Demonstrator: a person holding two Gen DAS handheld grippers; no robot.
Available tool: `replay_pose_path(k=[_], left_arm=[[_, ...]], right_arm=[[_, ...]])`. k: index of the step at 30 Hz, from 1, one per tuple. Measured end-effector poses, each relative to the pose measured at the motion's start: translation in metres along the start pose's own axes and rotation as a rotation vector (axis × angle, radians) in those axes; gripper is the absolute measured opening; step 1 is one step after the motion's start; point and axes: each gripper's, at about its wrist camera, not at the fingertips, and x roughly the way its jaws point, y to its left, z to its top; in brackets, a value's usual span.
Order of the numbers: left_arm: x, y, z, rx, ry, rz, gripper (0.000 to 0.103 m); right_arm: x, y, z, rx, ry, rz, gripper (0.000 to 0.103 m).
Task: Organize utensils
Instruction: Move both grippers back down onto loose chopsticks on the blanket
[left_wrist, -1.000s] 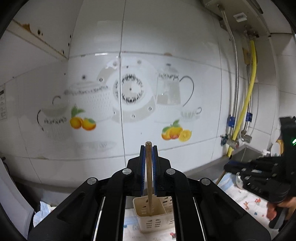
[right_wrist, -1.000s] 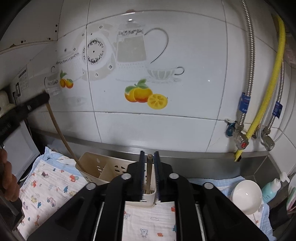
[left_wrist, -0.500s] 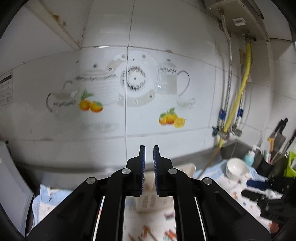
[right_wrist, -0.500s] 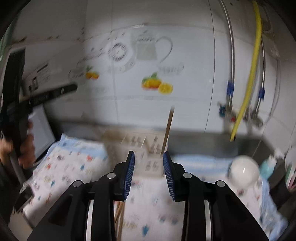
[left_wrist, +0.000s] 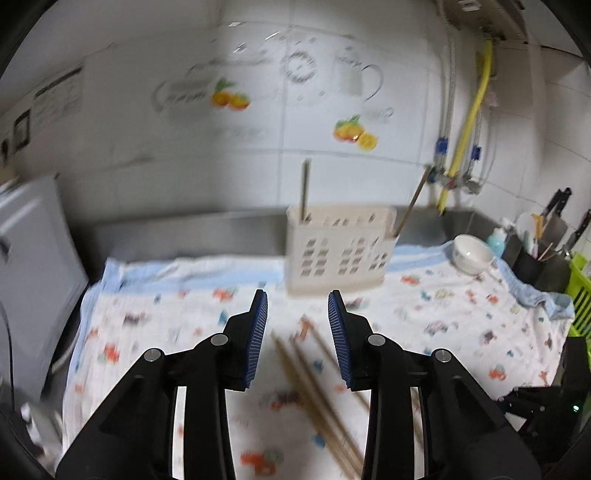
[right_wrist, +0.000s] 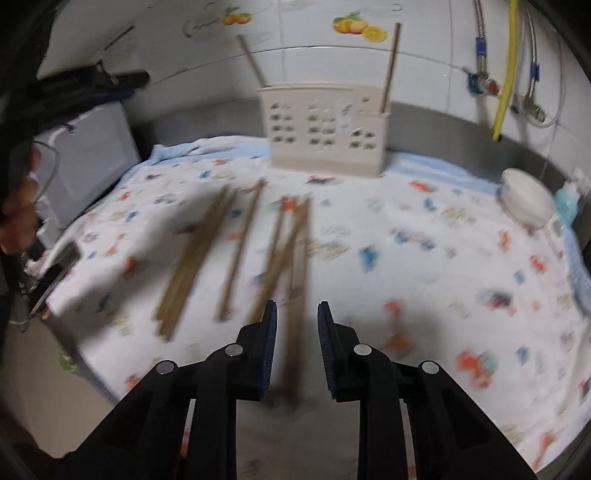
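Note:
A cream slotted utensil holder (left_wrist: 338, 249) (right_wrist: 327, 129) stands at the back of the patterned cloth, with one chopstick upright at each end (left_wrist: 304, 190) (right_wrist: 390, 68). Several wooden chopsticks (right_wrist: 236, 254) lie loose on the cloth; they also show in the left wrist view (left_wrist: 317, 391). My left gripper (left_wrist: 297, 339) is open and empty above the loose chopsticks. My right gripper (right_wrist: 297, 345) is open and empty, low over the near ends of the chopsticks. Both views are motion-blurred.
A white bowl (left_wrist: 471, 253) (right_wrist: 526, 201) and a blue bottle (left_wrist: 496, 238) sit at the right by the sink. A knife and utensil pot (left_wrist: 532, 254) stands far right. A grey appliance (right_wrist: 88, 158) is at the left. Pipes (left_wrist: 465, 125) run down the tiled wall.
Both grippers let go of the chopsticks they held in the holder, opened, and pulled back and down over the cloth toward the loose chopsticks.

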Motion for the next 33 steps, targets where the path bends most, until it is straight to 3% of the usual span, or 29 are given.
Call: replay_pose_path(k=[2,5,9,16,27,33], left_arm=[[-0.002,0.008,-0.018,-0.032,0.033,0.008,0.035],[-0.002,0.016,-0.039,-0.071,0.078,0.007,0.035],[-0.003,0.024,-0.063,-0.106,0.123,0.009,0.035],[0.002,0.028,-0.096,-0.151,0.199,0.001,0.035],[0.019,0.002,-0.13,-0.174,0.294,-0.054,0.034],[0.036,-0.016,-0.143,-0.155,0.343,-0.033,0.034]], right_arm=[[0.003,0.011,-0.006,0.015,0.004,0.023,0.022],[0.011,0.025,-0.02,0.009,0.006,-0.02,0.022],[0.021,0.029,-0.029,0.055,0.021,-0.016,0.013],[0.027,0.031,-0.032,0.083,0.04,0.001,0.012],[0.031,0.03,-0.03,0.113,0.018,-0.031,0.009],[0.021,0.023,-0.03,0.11,-0.003,-0.038,0.007]])
